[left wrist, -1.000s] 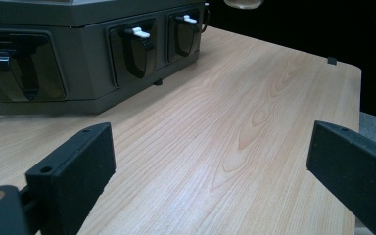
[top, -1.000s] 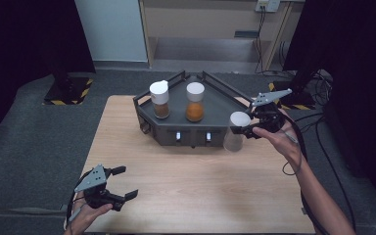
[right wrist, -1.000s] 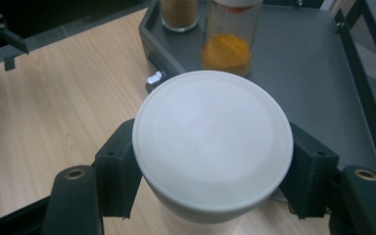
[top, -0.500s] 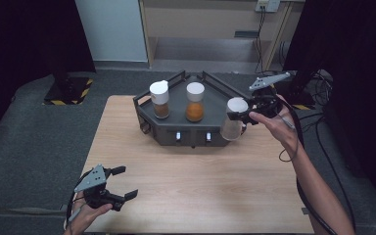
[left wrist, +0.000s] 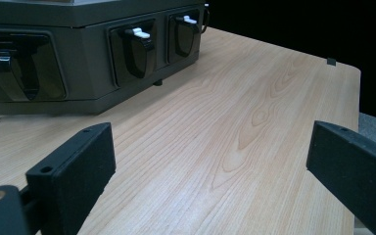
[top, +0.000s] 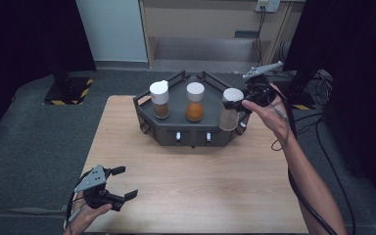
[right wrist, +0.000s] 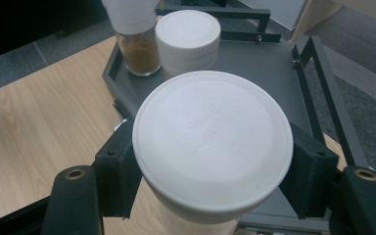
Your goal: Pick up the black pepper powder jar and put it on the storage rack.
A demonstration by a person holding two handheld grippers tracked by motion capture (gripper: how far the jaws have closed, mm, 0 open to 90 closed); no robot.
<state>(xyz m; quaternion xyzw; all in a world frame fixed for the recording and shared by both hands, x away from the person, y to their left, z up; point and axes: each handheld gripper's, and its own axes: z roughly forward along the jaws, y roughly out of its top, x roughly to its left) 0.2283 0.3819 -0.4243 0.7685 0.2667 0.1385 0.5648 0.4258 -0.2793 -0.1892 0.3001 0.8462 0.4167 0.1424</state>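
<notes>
Between the pads of the right gripper, a white-lidded jar is hanging clamped just under its lid, its pale body seemingly clear of the table, though the high view leaves that unsure. Just beyond that gripper, the dark tray is carrying two more spice jars. Near the table's front edge, the left gripper is resting with its jaws spread wide around nothing
</notes>
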